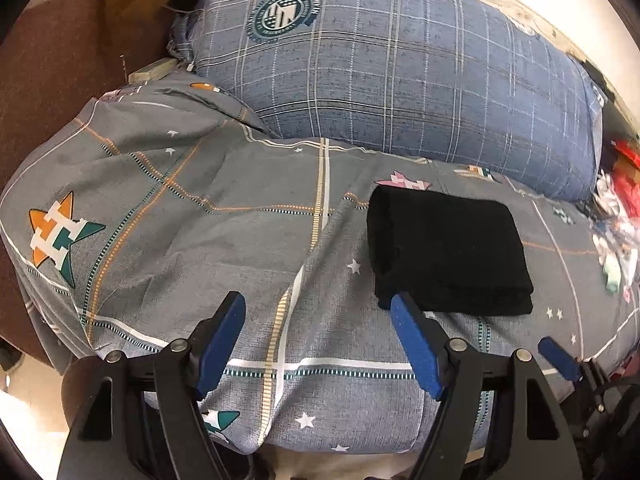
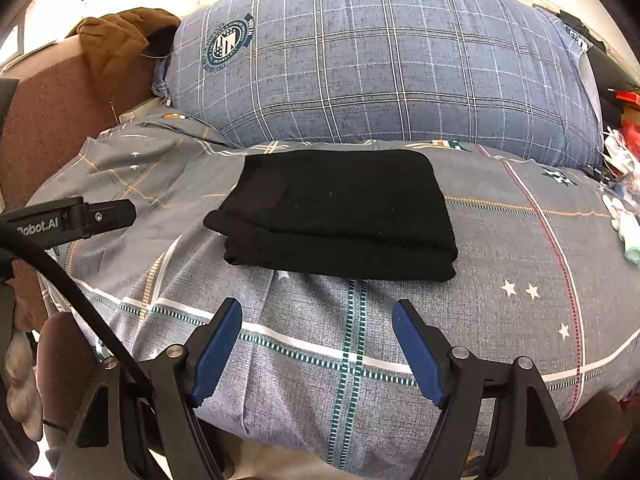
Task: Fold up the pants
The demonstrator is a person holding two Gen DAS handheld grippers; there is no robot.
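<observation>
Now both our claws, left claw (image 1: 318, 306) and right claw (image 2: 318, 312), hang released, holding nothing; brushing the folded pants (image 2: 340, 216) just ahead could undo the stack.

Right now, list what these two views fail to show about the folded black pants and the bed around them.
- Folded black pants: the underside and inner layers are hidden by the top fold in both views; waistband and legs can't be told apart.
- Near left corner of the pants: covered by a finger of the left tool in the left wrist view.
- Clutter at the bed's right edge: warped, cut off by the frame.
- Bedsheet: its near edge is hidden behind the right tool.
</observation>
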